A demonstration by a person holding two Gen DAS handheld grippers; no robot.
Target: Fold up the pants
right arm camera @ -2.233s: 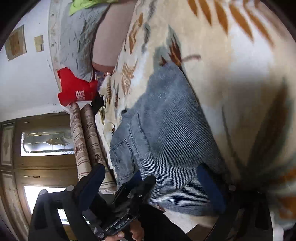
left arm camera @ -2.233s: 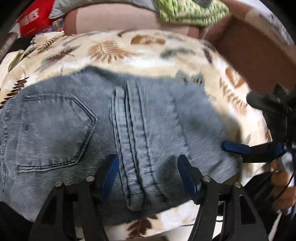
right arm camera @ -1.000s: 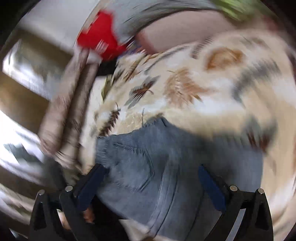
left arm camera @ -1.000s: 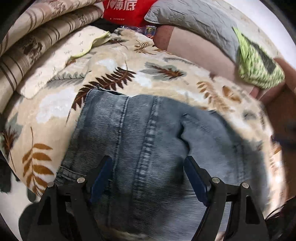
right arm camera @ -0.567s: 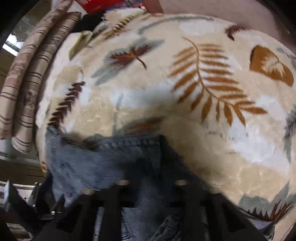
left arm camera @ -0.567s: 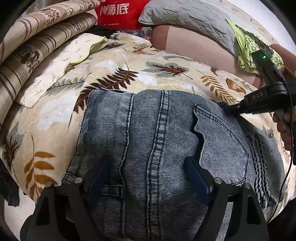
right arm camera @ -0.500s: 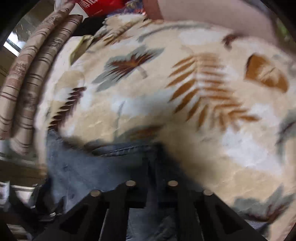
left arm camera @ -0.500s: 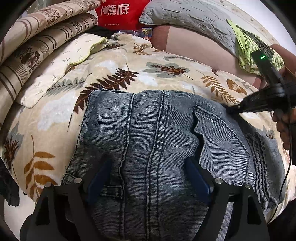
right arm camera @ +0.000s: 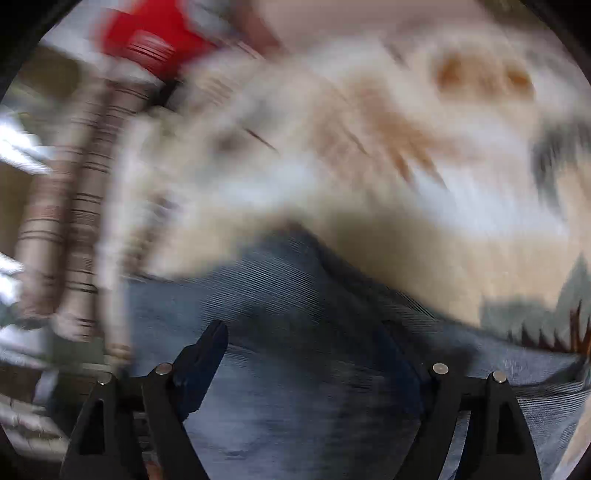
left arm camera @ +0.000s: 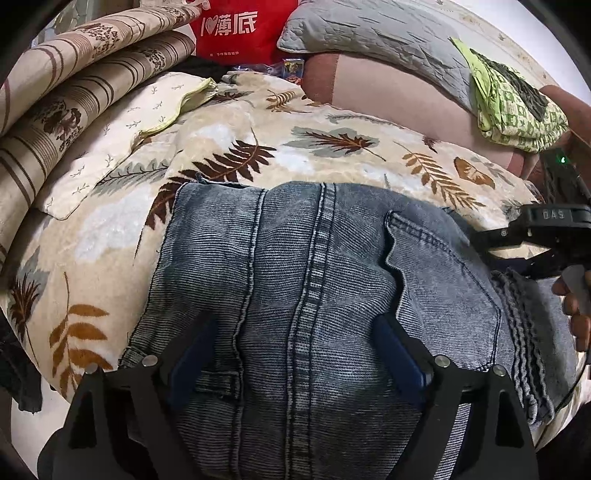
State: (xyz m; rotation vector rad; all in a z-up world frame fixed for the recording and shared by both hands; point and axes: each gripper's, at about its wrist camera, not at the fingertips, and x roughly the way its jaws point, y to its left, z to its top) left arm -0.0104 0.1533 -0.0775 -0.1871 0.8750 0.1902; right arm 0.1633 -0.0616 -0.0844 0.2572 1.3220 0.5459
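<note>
- The pants (left arm camera: 317,295) are lying folded into a thick denim bundle on the leaf-print blanket (left arm camera: 332,162) of the bed, close to its near edge.
- The left tongs (left arm camera: 291,354) are hovering low over the bundle with their blue pads (left arm camera: 397,356) spread wide apart, holding nothing; a belt loop is sitting by the left pad and a back pocket by the right one.
- The right tongs (right arm camera: 306,354) are showing apart too in their own badly blurred view, with denim under them; whether they are touching the cloth I cannot tell. In the left view they are appearing at the bundle's right edge (left arm camera: 517,236).
- Handling, as I judge it: denim is looking fairly heavy and soft, not slippery and not fragile, so several layers are likely sagging if lifted from one point.
- Best hold seems to be the thick seamed parts, the waistband or the stacked edge on the right, pinching all layers together; a single top layer is likely peeling away.
- Room: open blanket is lying beyond and to the left of the bundle, good for sliding or turning it.
- Limits: the striped bedding (left arm camera: 74,96) and pale pillow (left arm camera: 122,140) are crowding the far left, the grey pillow (left arm camera: 369,33) and green cloth (left arm camera: 513,107) the back, and the bed's near edge is leaving little margin.
</note>
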